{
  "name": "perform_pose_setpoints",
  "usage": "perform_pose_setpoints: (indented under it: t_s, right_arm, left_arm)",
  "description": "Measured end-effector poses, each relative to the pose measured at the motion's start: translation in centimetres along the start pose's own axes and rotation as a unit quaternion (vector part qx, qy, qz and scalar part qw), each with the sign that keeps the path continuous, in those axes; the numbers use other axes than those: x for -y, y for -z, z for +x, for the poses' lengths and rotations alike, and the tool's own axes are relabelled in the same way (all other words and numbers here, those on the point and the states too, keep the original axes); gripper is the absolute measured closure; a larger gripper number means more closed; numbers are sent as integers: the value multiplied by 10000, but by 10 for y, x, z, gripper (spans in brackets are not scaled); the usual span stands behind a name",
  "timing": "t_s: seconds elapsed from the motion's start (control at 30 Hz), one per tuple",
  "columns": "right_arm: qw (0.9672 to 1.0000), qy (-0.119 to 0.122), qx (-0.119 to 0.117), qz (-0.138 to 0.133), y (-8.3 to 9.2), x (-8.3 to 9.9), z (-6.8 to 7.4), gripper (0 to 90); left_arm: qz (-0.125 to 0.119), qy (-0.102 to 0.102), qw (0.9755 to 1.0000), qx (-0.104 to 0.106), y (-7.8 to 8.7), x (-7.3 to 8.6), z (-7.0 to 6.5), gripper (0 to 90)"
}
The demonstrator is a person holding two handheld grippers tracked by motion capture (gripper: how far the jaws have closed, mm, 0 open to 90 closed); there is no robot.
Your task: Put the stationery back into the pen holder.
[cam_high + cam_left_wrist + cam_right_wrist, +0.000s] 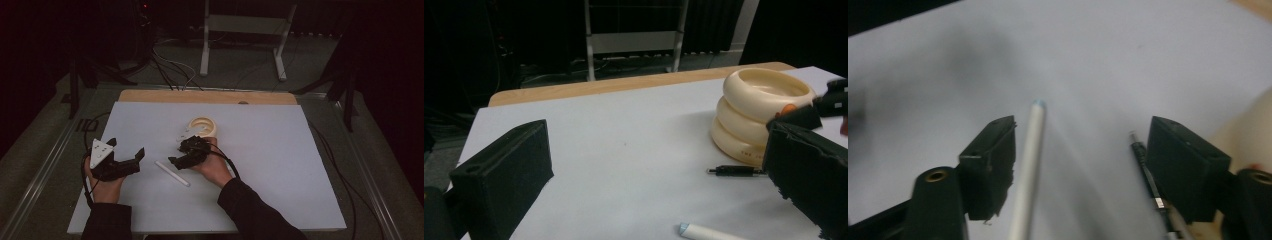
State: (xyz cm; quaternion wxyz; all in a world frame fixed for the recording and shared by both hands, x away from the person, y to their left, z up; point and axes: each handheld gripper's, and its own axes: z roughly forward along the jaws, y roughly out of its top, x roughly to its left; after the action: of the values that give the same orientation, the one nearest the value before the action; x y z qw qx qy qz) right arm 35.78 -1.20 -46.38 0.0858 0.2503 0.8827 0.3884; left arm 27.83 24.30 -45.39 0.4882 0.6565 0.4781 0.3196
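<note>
White pen (1027,165) between right gripper (1080,150) open jaws, tip pointing away

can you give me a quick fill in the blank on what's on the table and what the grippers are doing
1. The white pen lies between the jaws of the ____ gripper.
2. The cream holder is built of ____ stacked rings.
3. The left gripper has its jaws ____, with nothing between them.
4. Beside the holder lies a thin ____ pen.

Missing words: right; three; open; black
</note>
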Motion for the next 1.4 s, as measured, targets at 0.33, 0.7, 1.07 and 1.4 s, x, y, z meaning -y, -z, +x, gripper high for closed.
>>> perform_pose_setpoints:
  t_s: [0.33,0.7,1.07,1.4]
  right_arm:
    - [9972,230,-233,665,-24,7,15,481]
    - [9902,295,-351,1319,-46,10,28,730]
    - [9908,164,-16,1342,-41,11,21,798]
    - [9972,-80,55,747,-6,1,4,798]
  left_arm:
    - [23,7,10000,-17,-1,1,1,1]
    - [58,-28,10000,-6,-2,2,-1,1]
    - [29,28,10000,-34,-1,2,2,1]
    - [67,27,10000,-27,-2,3,2,1]
